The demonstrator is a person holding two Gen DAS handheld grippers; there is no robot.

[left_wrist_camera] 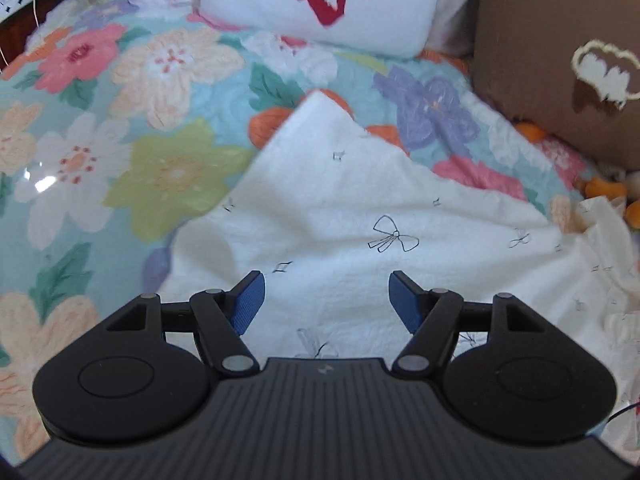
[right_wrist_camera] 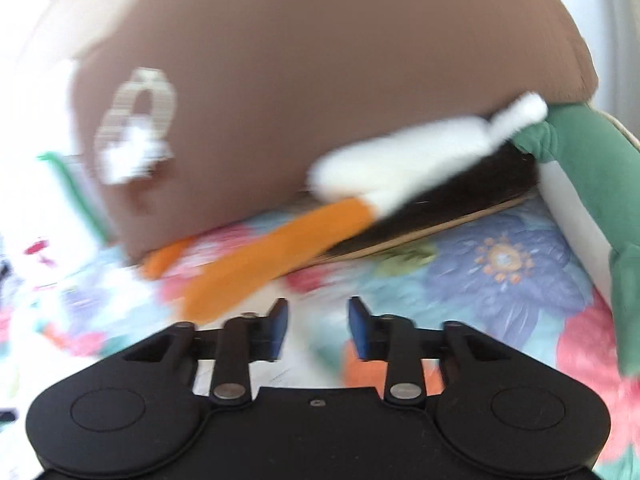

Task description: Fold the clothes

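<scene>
A bed fills both views, spread with a bright floral quilt (left_wrist_camera: 120, 128), a white pillow with a red mark (left_wrist_camera: 316, 4) at the top of the left wrist frame and a big brown cushion (left_wrist_camera: 560, 60) in the upper right. And there is the garment: a white cloth printed with little bows (left_wrist_camera: 360, 216), lying across the centre and lower right of that frame, one corner peaked up toward the pillow, a rumpled edge trailing off at the right. The left gripper (left_wrist_camera: 326, 300) hangs over it, fingers wide apart and empty, nothing pinched. Over in the right wrist view, heavy blur; the right gripper (right_wrist_camera: 318, 328) has its fingers partly apart with nothing between them, aimed at quilt below an orange, white and black plush toy (right_wrist_camera: 360, 200). Looks like the gap between folds, both hands free. Next move likely calls for each gripper finding an edge or corner of the cloth, closing on a single layer, then carrying it across
</scene>
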